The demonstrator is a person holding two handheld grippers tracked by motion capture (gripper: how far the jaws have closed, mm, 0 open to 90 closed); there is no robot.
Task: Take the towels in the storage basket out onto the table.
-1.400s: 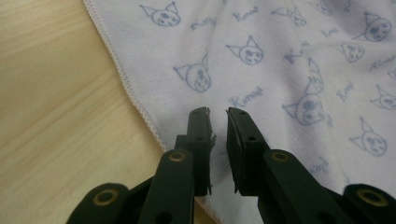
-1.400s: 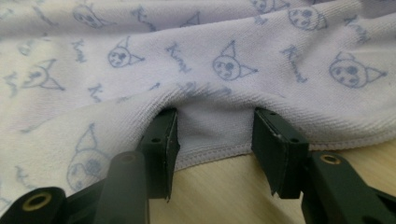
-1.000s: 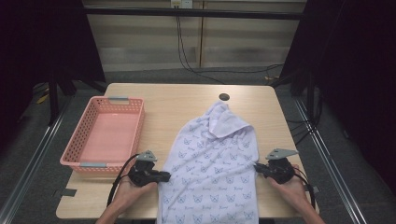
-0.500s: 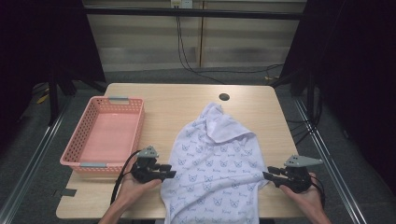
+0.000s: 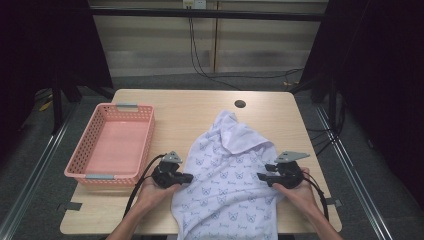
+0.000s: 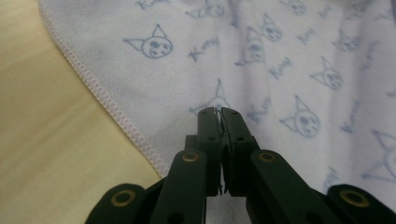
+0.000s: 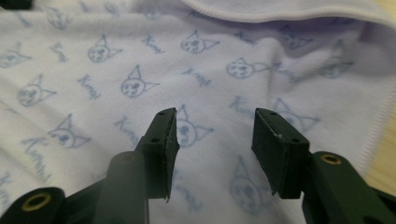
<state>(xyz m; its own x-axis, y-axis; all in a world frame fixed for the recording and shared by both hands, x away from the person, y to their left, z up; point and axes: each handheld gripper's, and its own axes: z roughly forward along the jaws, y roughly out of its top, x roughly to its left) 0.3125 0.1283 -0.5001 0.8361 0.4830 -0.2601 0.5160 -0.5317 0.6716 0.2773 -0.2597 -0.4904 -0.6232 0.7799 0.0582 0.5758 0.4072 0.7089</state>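
High view: a white towel [image 5: 227, 185] printed with blue cat faces lies spread on the near half of the wooden counter [image 5: 190, 107], its near end hanging over the front edge and its far corner folded back on itself.
Towel in left gripper view: the cloth [image 6: 261, 60] covers most of the picture, its stitched hem running diagonally across bare counter [image 6: 42, 140].
Towel in right gripper view: the printed cloth [image 7: 116, 60] lies under the fingers, with a folded hem across the top and a strip of counter [image 7: 385, 163] at the right edge.
Left gripper: held in the person's left hand at the towel's left edge [image 5: 189, 177]; seen along its own fingers [image 6: 220, 116], it points onto the cloth just inside the hem.
Left fingers: pressed together, having just been closing; whether a fold of towel is caught between them I cannot tell.
Right gripper: held in the person's right hand at the towel's right edge [image 5: 261, 176], pointing inward over the cloth [image 7: 212, 135].
Right fingers: spread apart, having just been opening; nothing is pinched, and the towel shows flat in the gap.
Basket: a pink plastic basket [image 5: 82, 167] stands on the left side of the counter, well apart from the towel.
Counter hole: a round dark grommet [image 5: 240, 104] sits beyond the towel's far corner.
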